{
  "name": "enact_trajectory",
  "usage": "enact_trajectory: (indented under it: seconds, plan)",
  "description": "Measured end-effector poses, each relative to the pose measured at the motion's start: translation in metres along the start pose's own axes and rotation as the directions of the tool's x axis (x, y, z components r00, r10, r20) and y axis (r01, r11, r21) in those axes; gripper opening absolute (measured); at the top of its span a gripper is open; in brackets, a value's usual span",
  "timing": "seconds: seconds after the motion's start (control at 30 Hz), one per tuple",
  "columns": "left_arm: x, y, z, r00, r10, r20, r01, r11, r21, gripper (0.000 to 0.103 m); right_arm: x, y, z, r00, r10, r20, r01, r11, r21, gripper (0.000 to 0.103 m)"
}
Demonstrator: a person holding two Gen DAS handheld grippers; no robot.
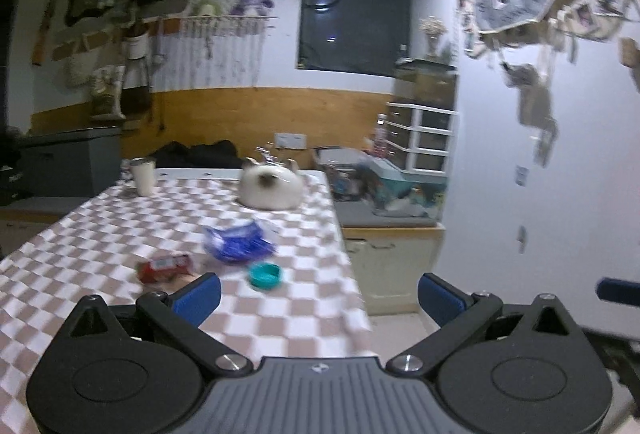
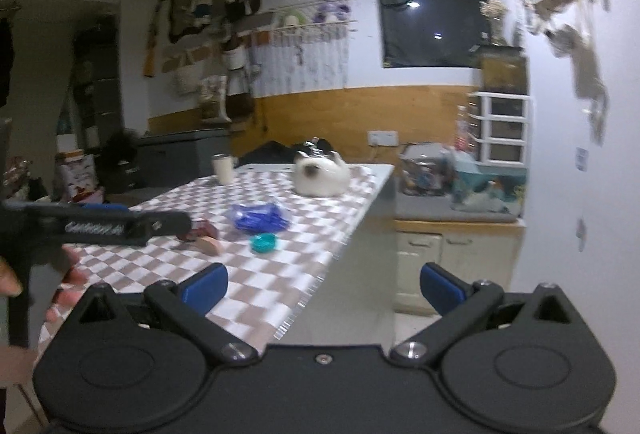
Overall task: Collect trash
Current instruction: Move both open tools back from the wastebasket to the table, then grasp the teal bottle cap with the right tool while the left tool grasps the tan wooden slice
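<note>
Three trash items sit near the checkered tablecloth's (image 1: 304, 314) edge: crumpled blue wrapper (image 1: 238, 239), red packet (image 1: 165, 267) at its 8 o'clock, teal cap (image 1: 265, 275) at its 5 o'clock. Left gripper (image 1: 318, 300) and right gripper (image 2: 323, 288) both gape wide, empty. White cat-shaped object (image 1: 270, 188) and cup (image 1: 143, 176) sit at the table's far end, blurred; a window shows dark.

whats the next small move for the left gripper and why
Probably ease the left gripper forward and down toward the teal cap: its fingers are open and empty, and the cap lies nearest, on the checked tablecloth, ahead of the blue wrapper.
</note>
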State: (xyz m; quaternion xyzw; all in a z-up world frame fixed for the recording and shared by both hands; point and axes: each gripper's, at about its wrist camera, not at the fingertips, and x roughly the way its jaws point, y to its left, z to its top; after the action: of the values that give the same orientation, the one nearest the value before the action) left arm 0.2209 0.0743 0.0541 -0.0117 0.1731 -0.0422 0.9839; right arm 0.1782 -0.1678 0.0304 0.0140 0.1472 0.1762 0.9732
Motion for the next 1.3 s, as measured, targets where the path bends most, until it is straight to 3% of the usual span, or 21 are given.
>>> enact_trajectory:
  seconds: [0.33,0.53,0.63,0.8,0.9,1.0,1.13,1.3]
  plan:
    - [0.098,0.077,0.024,0.996,0.046,-0.073,-0.047,0.999,-0.013,0.103,0.059,0.043,0.014,0.997,0.07,-0.022,-0.07,0.998,0.007,0.103]
    - [0.166,0.113,0.006,0.979,0.114,-0.171,-0.11,0.993,0.032,0.103,0.097,0.047,0.016,0.999,0.051,-0.011,-0.051,0.998,0.024,0.103]
    - [0.192,0.13,-0.007,0.973,0.105,-0.207,-0.1,0.994,0.033,0.103,0.12,0.046,0.018,0.999,0.039,-0.038,-0.038,0.999,0.024,0.103]
    - [0.219,0.148,-0.025,0.969,0.073,-0.236,-0.07,0.997,0.02,0.103,0.157,0.048,0.024,0.996,0.006,-0.088,-0.005,1.0,0.011,0.103]
    - [0.233,0.147,-0.032,0.963,0.085,-0.257,-0.065,0.994,0.083,0.103,0.182,0.055,0.029,0.993,-0.035,-0.116,0.029,0.998,-0.048,0.103]
    - [0.24,0.149,-0.038,0.957,0.097,-0.274,-0.064,0.99,0.125,0.103,0.206,0.06,0.036,0.991,-0.008,-0.131,-0.003,0.996,-0.085,0.103]
    - [0.249,0.167,-0.041,0.945,0.063,-0.321,-0.054,0.998,0.037,0.103,0.243,0.069,0.043,0.988,0.038,-0.149,-0.056,0.992,-0.115,0.103]
    - [0.247,0.181,-0.04,0.952,0.016,-0.306,-0.031,0.999,-0.042,0.103,0.3,0.085,0.039,0.973,0.033,-0.23,-0.065,0.989,-0.135,0.103]
